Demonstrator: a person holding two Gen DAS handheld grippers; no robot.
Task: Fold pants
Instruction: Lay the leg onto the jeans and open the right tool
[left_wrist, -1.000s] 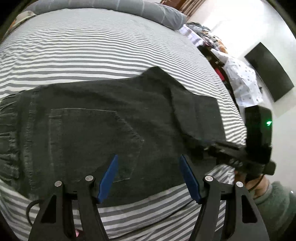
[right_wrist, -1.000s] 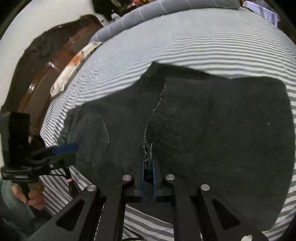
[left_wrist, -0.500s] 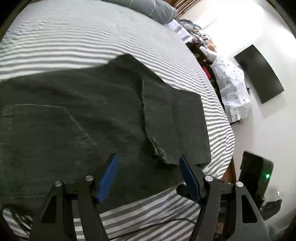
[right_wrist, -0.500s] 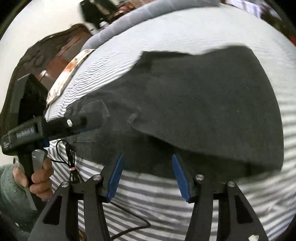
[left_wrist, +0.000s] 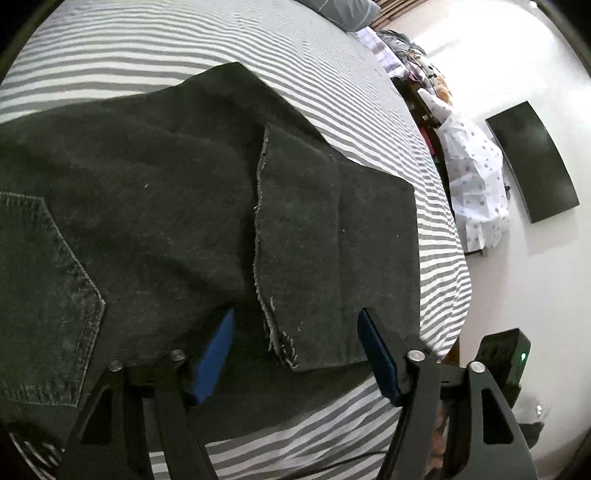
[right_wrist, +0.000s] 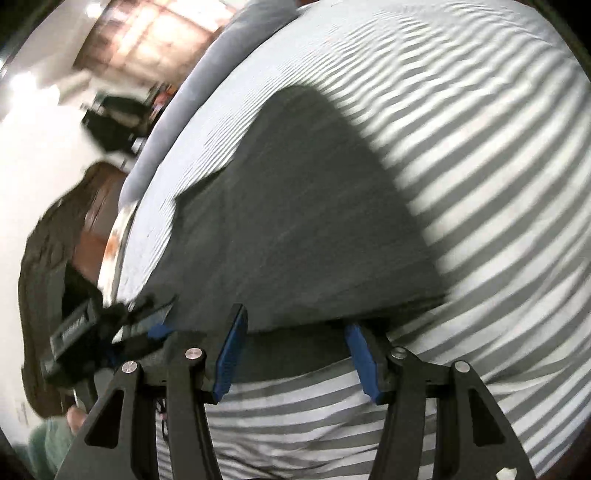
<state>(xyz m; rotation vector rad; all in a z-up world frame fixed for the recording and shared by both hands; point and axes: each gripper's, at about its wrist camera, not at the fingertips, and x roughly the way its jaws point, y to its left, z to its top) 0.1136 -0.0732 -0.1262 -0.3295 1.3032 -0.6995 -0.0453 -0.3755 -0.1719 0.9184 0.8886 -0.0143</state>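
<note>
Dark grey pants (left_wrist: 155, 221) lie flat on the striped bed. The leg end is folded back over them, its frayed hem (left_wrist: 258, 236) running across the middle. A back pocket (left_wrist: 40, 295) shows at the left. My left gripper (left_wrist: 295, 350) is open and empty, just above the near corner of the folded hem. My right gripper (right_wrist: 291, 354) is open and empty at the near edge of the pants (right_wrist: 295, 229), where the view is blurred. The left gripper's body (right_wrist: 96, 332) shows at the left of the right wrist view.
The grey-and-white striped bed sheet (left_wrist: 369, 435) surrounds the pants. A grey pillow (left_wrist: 332, 11) lies at the far end. Piled clothes (left_wrist: 476, 162) and a black wall screen (left_wrist: 532, 162) stand to the right. A wooden headboard (right_wrist: 48, 251) is at the left.
My right gripper has let go of the folded leg hem, opened, and drawn back toward the bed's near edge. My left gripper has moved right toward the folded hem.
</note>
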